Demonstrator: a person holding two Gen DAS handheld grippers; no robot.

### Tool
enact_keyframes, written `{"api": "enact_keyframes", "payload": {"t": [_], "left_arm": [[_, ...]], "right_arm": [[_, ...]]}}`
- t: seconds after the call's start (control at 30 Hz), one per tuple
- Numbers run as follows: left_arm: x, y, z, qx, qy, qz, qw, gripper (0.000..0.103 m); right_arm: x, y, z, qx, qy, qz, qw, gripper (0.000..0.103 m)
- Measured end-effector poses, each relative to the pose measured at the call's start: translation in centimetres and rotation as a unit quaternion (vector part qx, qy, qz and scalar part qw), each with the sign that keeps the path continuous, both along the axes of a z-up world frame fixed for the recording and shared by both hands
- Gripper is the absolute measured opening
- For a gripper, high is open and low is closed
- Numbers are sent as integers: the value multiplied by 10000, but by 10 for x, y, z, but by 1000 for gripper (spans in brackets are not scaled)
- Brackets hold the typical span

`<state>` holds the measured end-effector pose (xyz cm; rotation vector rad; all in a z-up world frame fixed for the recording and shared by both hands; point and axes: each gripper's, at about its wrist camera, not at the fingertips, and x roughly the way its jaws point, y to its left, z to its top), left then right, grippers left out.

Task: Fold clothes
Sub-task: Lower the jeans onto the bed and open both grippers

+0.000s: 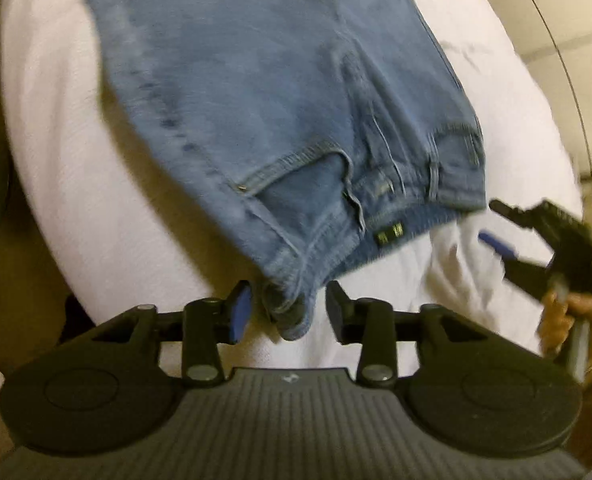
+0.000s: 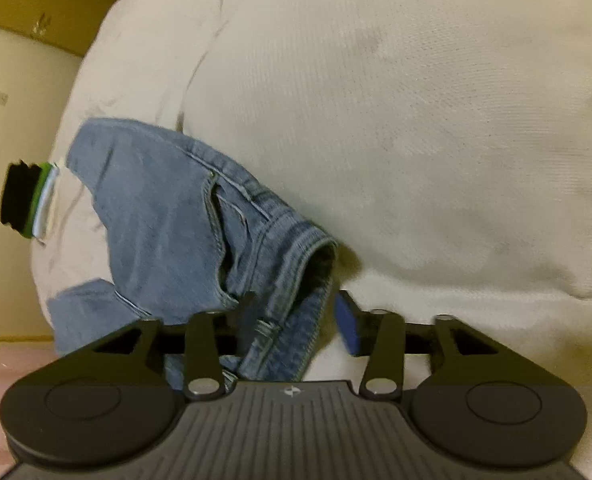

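White bedding (image 1: 95, 184) carries jeans (image 1: 263, 112); left claw (image 1: 287, 312) and right claw (image 2: 291, 320) gape around denim, likely slipping unless clenched.

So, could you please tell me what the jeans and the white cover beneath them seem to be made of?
The jeans look like faded blue denim, matte, with raised double-stitched seams and a pocket rivet. The white cover looks like a woven cloth, probably cotton, judging by its fine ribbed texture and soft creases.

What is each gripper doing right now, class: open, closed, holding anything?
Left gripper: open, jeans corner between its fingers, not clamped.
Right gripper: open, waistband between its fingers.
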<state>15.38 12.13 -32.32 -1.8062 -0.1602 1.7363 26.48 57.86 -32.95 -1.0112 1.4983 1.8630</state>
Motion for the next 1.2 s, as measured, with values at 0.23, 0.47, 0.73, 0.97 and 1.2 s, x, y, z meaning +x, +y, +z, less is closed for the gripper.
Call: {"api": "enact_keyframes", "payload": {"t": [0.23,0.47,0.73,0.97,1.2], "left_arm": [[-13,-17,-19,367,-469,1064,9925,42],[-20,-17,-24,1166,-705,1455,9799,6],[13,4,-17,979,-307,472,9936,7],[42,36,-33,28,11,-547,9985,15],[42,19,-35,201,-284,-307,9989,33]], "right_arm": [[-6,5,-33,-23,178,-100,9998,58],[-15,14,-32,-114,621,-322,9975,23],[3,22,33,916,237,313,9950,18],[18,25,-12,826,-689,-14,9942,38],[23,-3,10,1080,-748,156,9912,69]]}}
